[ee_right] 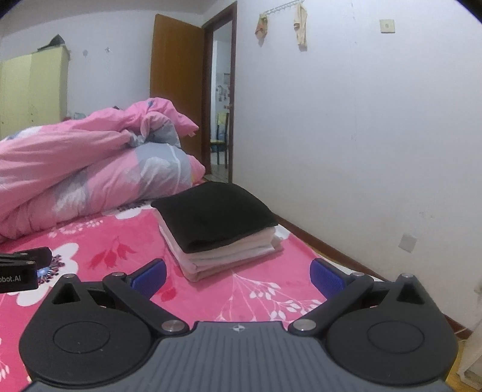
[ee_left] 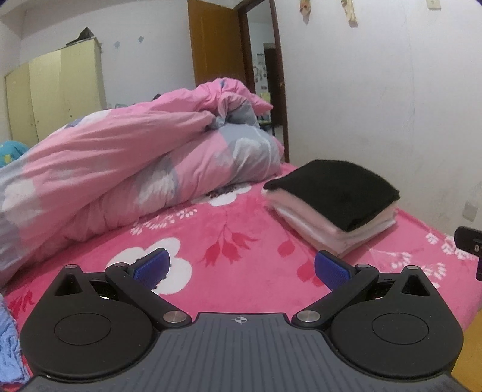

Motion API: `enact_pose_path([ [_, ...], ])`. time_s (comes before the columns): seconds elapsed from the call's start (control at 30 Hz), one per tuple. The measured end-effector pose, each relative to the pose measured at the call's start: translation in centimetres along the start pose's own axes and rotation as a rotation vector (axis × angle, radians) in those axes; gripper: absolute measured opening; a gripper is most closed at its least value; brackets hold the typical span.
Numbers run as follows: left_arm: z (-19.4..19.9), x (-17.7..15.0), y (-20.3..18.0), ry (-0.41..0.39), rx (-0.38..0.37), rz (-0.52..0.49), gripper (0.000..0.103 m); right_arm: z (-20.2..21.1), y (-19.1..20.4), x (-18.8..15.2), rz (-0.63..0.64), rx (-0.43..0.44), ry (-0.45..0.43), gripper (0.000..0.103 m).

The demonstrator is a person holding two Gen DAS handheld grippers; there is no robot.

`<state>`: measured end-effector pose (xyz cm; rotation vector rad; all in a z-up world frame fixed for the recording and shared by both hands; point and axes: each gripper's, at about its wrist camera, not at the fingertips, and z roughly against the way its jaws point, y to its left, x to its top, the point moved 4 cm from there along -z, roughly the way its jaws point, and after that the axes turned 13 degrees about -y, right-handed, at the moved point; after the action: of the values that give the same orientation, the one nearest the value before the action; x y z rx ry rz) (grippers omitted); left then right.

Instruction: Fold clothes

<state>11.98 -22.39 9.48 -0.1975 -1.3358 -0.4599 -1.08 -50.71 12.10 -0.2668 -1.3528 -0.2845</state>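
While hovering low over the pink floral bedspread [ee_left: 241, 241], pointing toward the far end of the room with both tools side by side. Going left to right in the left wrist view: catching a scrap of crumpled blue fabric [ee_left: 9, 340] at the bottom left edge, something missing from the right wrist view. Seeing next the yellow wardrobe [ee_left: 54, 93] against the back wall, then the bunched pink and grey duvet [ee_left: 135, 169] heaped across the bed's far left. Holding the left gripper [ee_left: 241, 268] wide open, blue pads [ee_left: 152, 265] well apart, gripping nothing, only bedspread showing between them. Finding the folded stack of clothes [ee_left: 334, 205] right of centre, black garment on top, pale pink and white layers underneath, resting flat on the bedspread near the wall side, beyond the fingers and untouched. Glimpsing a black piece of the right gripper at the far right edge.

Moving across the right wrist view: showing a black tool body with partial white lettering at the left edge, apparently the left gripper. Bringing the stack of clothes closer and more central, just ahead of the right gripper [ee_right: 238, 276], likewise spread wide and empty, clear of the stack. Revealing more here: the open wooden door [ee_right: 176, 87] with a chair beyond the doorway, cloth items [ee_right: 301, 27] hanging on wall hooks, and the skirting board [ee_right: 346, 256] running along the bed's right side.
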Motion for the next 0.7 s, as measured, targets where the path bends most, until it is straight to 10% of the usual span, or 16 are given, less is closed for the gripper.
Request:
enact_pose_path([
  [0.7, -0.6, -0.7, 0.0, 0.065, -0.062, 0.099, 0.103, -0.1, 1.8, -1.0, 0.030, -0.014, 0.028, 0.103],
])
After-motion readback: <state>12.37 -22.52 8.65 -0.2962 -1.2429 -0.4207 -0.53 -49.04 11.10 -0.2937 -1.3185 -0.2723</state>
